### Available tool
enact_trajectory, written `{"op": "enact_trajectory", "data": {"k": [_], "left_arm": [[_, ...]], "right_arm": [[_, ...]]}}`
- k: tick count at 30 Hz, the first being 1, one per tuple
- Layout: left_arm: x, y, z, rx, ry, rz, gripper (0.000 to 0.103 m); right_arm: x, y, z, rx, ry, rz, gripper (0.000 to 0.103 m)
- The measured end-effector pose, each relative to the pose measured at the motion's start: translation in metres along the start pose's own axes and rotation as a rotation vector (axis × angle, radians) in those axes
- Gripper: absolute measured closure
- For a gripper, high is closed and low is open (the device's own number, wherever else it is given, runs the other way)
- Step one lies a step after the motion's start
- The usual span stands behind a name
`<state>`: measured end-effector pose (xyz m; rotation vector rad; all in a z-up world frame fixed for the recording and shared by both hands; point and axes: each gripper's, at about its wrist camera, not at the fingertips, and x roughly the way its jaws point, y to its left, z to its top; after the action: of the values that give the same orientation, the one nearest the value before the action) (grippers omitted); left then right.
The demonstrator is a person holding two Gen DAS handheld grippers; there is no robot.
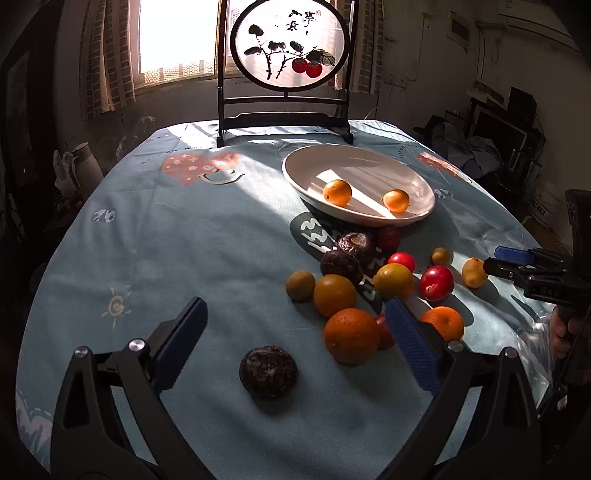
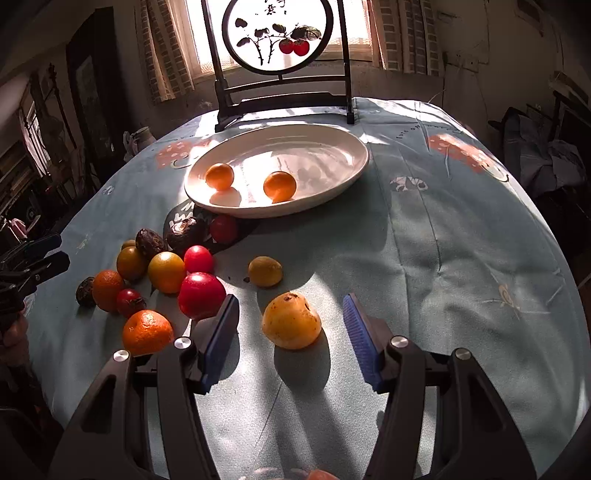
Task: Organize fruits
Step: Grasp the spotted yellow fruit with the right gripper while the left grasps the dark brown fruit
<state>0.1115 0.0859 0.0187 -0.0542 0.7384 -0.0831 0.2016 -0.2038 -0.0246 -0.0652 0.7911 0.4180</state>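
Note:
A white plate (image 1: 417, 173) (image 2: 343, 136) holds two small oranges (image 1: 337, 192) (image 2: 279, 186). Several loose fruits lie in front of it: oranges, red plums, yellow fruits and dark wrinkled passion fruits. My left gripper (image 1: 295, 314) is open and empty above the cloth; a dark passion fruit (image 1: 268, 371) lies between and just short of its fingers, and a large orange (image 1: 351, 335) lies by the right finger. My right gripper (image 2: 290, 306) is open, with a spotted yellow fruit (image 2: 291, 320) (image 1: 474, 272) on the cloth between its fingertips, untouched. The right gripper also shows in the left wrist view (image 1: 513, 260).
A round table with a light blue patterned cloth (image 1: 166, 251) (image 2: 461, 240). A dark wooden stand with a round painted screen (image 1: 290, 44) (image 2: 277, 35) stands at the far edge behind the plate. The table drops off on all sides. Room clutter lies beyond.

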Motion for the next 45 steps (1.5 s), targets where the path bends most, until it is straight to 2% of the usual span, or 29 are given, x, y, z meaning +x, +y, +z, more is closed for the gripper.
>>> {"op": "enact_trajectory", "data": {"k": [3, 5, 7, 11, 22, 26, 30, 34, 38, 45], "left_arm": [[-0.001, 0.003, -0.022, 0.000, 0.020, -0.025, 0.004], [0.003, 0.004, -0.030, 0.008, 0.034, -0.027, 0.004], [0.008, 0.005, -0.036, 0.016, 0.048, -0.023, 0.004], [0.009, 0.010, -0.036, -0.007, 0.044, -0.056, 0.004], [0.009, 0.008, -0.038, -0.001, 0.043, -0.043, 0.004], [0.009, 0.011, -0.039, -0.013, 0.043, -0.036, 0.004], [0.013, 0.015, -0.037, -0.019, 0.062, -0.045, 0.005], [0.016, 0.017, -0.035, 0.058, 0.069, 0.034, 0.014], [0.024, 0.022, -0.035, 0.079, 0.104, 0.035, 0.029], [0.032, 0.017, -0.034, 0.111, 0.126, 0.029, 0.034]], "right_arm": [[0.008, 0.002, -0.004, -0.010, 0.012, -0.016, 0.044], [0.015, 0.003, -0.005, -0.021, 0.023, -0.045, 0.044], [0.021, 0.003, -0.005, -0.017, 0.051, -0.038, 0.044], [0.027, 0.005, -0.004, -0.029, 0.075, -0.035, 0.044], [0.036, 0.015, -0.002, -0.073, 0.106, -0.059, 0.044], [0.034, 0.013, -0.002, -0.060, 0.094, -0.067, 0.063], [0.018, 0.007, -0.004, -0.010, 0.022, -0.032, 0.063], [0.007, 0.005, -0.010, 0.028, -0.008, 0.006, 0.063], [0.005, 0.005, -0.014, 0.045, -0.010, 0.020, 0.063], [0.010, 0.002, -0.022, 0.066, 0.020, 0.043, 0.063]]}}
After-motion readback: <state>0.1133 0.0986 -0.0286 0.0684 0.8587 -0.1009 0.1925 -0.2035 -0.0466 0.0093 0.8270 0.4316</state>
